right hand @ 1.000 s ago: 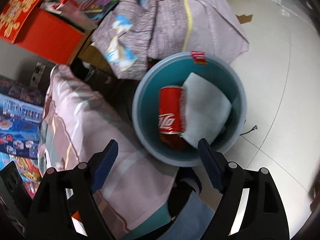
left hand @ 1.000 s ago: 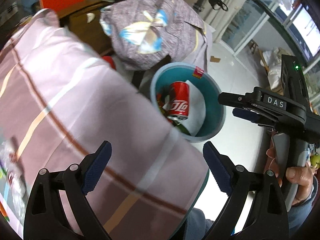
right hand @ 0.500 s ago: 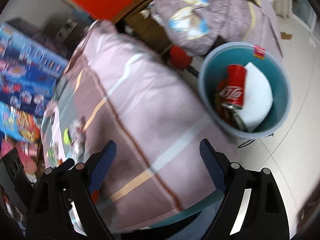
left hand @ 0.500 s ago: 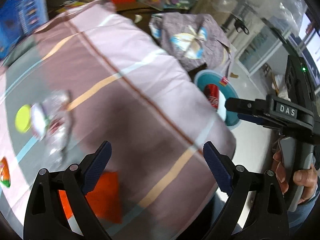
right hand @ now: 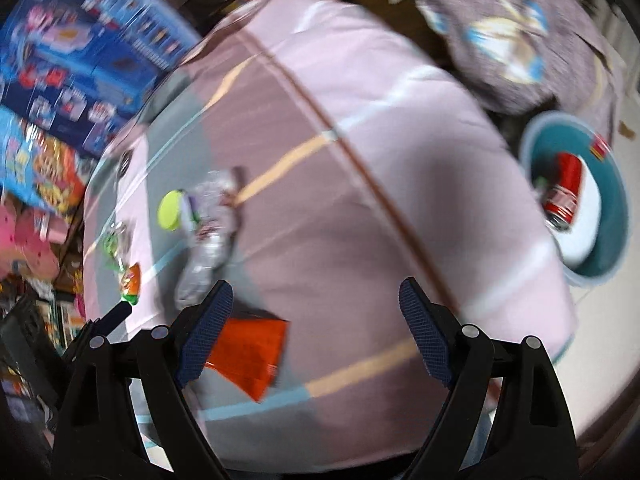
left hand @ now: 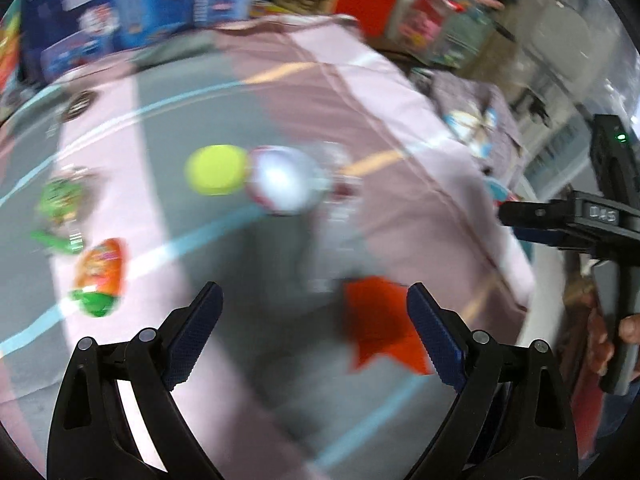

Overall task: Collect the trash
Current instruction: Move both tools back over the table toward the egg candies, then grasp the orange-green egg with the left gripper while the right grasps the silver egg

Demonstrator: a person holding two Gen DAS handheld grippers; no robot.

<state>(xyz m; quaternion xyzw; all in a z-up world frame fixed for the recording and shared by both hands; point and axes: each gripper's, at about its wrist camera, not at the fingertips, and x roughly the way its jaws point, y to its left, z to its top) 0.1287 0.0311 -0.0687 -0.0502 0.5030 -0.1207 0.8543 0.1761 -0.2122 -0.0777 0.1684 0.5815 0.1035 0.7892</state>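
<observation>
Trash lies on a striped pink and grey cloth (left hand: 360,112). A crushed clear bottle with a yellow-green cap (left hand: 280,180) lies mid-cloth; it also shows in the right wrist view (right hand: 208,216). A red wrapper (left hand: 380,332) lies near my left gripper (left hand: 314,320), which is open and empty above it. An orange-green packet (left hand: 98,276) and a green wrapper (left hand: 60,200) lie at left. My right gripper (right hand: 316,320) is open and empty above the cloth; the red wrapper (right hand: 252,356) lies by its left finger. A teal bin (right hand: 612,200) on the floor holds a red can (right hand: 564,192) and white paper.
Blue toy boxes (left hand: 120,12) stand behind the table. A purple patterned cloth bundle (right hand: 516,36) lies beyond the table, next to the bin. The other hand-held gripper's body (left hand: 600,224) shows at the right of the left wrist view. Both views are motion-blurred.
Both grippers have swung away from the bin and back over the table. The bottle, red wrapper and packets have come into view. Both stay open.
</observation>
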